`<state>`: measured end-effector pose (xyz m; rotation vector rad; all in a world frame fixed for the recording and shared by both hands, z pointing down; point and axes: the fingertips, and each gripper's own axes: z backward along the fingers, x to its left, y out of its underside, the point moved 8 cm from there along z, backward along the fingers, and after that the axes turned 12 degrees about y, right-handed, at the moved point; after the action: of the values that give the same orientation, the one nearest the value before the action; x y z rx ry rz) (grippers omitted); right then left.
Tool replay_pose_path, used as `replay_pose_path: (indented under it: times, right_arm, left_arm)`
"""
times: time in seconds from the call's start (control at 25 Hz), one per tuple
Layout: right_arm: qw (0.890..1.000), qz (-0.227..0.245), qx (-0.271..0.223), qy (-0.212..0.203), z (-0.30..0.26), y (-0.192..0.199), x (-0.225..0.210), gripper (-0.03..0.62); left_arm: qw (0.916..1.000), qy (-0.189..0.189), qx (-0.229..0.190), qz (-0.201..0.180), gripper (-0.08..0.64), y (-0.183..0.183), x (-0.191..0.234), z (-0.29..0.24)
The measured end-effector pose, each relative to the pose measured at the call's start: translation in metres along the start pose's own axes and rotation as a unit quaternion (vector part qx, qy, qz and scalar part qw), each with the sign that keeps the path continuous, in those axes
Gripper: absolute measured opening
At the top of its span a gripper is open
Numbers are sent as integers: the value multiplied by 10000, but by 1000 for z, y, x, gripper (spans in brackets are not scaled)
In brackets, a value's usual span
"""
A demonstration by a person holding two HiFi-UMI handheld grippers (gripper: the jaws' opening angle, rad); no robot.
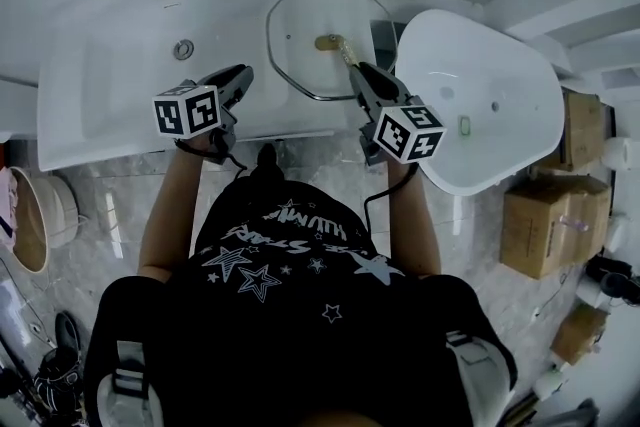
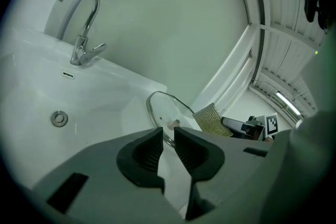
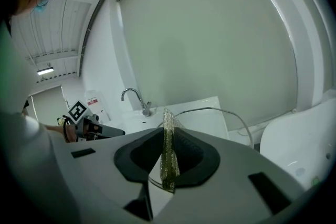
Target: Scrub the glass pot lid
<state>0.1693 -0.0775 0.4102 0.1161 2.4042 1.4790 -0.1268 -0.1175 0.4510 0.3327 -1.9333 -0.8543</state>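
Lid lies flat on the white ledge beside the sink, just ahead of both your tongs, with its knob facing up.

Your right tongs are clamped tight on a gold mesh scrubber. In the right gripper view the scrubber stands on edge between the two pads, which press it from both sides, and a strip of it pokes out past the tips. Beyond that strip you see the lid and its thin metal rim. From the head view the free end of the scrubber reaches over the glass, close to the knob. Whether it touches the lid you cannot tell.

Your left tongs hold nothing. In the left gripper view their jaws stand a narrow gap apart, with only bare white surface showing between them. The lid sits just past their tips and a little to the right. The scrubber hangs over its far right side.

To the left of your left tongs are the drain and, further back, the curved tap. To the right of your right tongs stands a white tub. Beyond it, cardboard boxes sit on the floor.
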Motion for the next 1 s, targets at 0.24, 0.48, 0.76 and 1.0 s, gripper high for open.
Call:
replay_pose_path:
  times: [0.24,0.48,0.76,1.0]
  right_arm:
    - [9999,3,72,84,-31,-16,-2,57]
    - [9984,490,87,258,-54,-30,1,52]
    - [9930,1025,163,564,-76,-38,4,48]
    - [9858,1490,203,749,-84,-45,7,48]
  left_arm:
    - [9989,235,305,272,63,-15,30,-26]
    - [9930,733,670,644,129,-22,44,-50]
    - [9855,1074,853,1001,132,-25,65,-70]
    - [9800,1247,910,1255,132,-25,73,-82]
